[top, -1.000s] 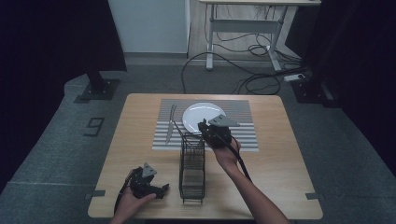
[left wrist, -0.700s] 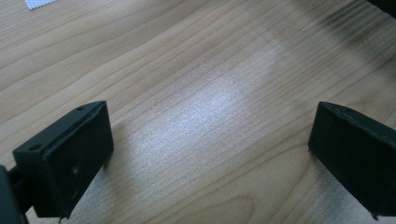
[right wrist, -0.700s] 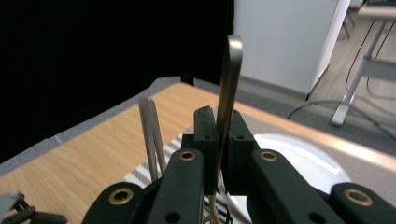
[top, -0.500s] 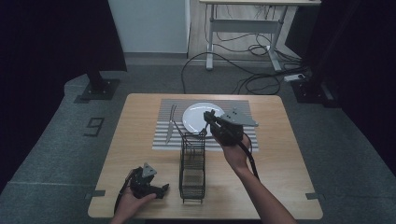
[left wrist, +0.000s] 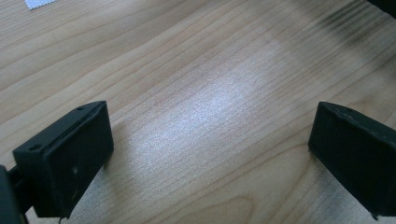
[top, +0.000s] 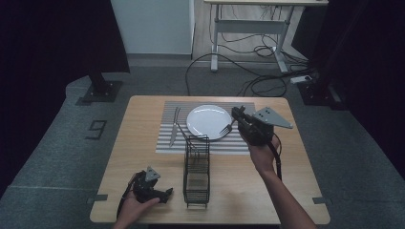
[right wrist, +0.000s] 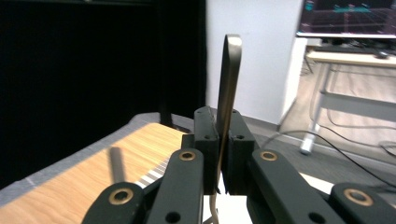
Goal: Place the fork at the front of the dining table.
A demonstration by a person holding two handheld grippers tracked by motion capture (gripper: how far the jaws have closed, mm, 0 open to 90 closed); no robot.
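Our right tool (top: 237, 119) grips a fork (top: 224, 129) above the plate (top: 208, 121); our left tool (top: 160, 194) rests released on the desk (top: 143, 138).

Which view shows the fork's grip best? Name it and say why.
The right gripper view: the fork stands upright, its handle clamped between the right gripper's shut jaws. The high view shows the fork small, tines hanging over the white plate. The left gripper view looks at bare table.
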